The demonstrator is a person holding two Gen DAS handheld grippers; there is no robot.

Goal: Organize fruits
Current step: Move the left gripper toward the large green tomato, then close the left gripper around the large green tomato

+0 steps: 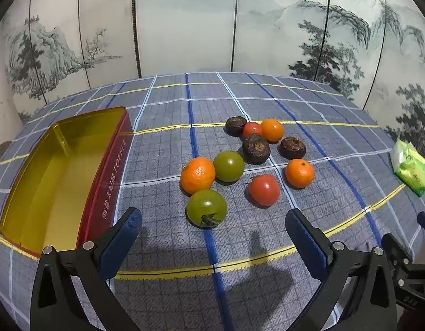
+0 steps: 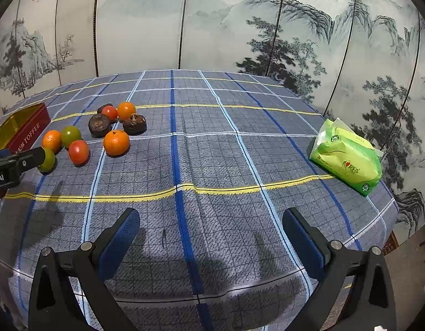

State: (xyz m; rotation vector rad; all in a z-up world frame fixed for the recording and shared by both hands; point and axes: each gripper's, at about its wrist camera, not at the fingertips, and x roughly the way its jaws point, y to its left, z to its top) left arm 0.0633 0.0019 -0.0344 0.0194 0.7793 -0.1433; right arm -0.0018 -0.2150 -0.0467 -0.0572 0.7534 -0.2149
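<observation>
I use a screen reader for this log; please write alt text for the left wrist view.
The open left tool hovers over a plaid tablecloth, facing loose fruit: three oranges, two green and two red tomatoes, three dark brown fruits. The nearest green tomato lies just ahead; an empty toffee tin sits left.

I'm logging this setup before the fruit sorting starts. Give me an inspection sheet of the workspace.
Surface: checked tablecloth, blue and grey with yellow lines, slightly rippled.
Job's things: fruit pile of three oranges, two green tomatoes, two red tomatoes and three dark brown fruits, loose on the cloth; open toffee tin, nothing inside, left of the pile.
Clutter: green tissue pack at the right edge.
Grippers: left gripper open, near the closest green tomato; right gripper open over bare cloth.
Cables: nothing seen.
Surroundings: painted landscape screen behind the table.
</observation>
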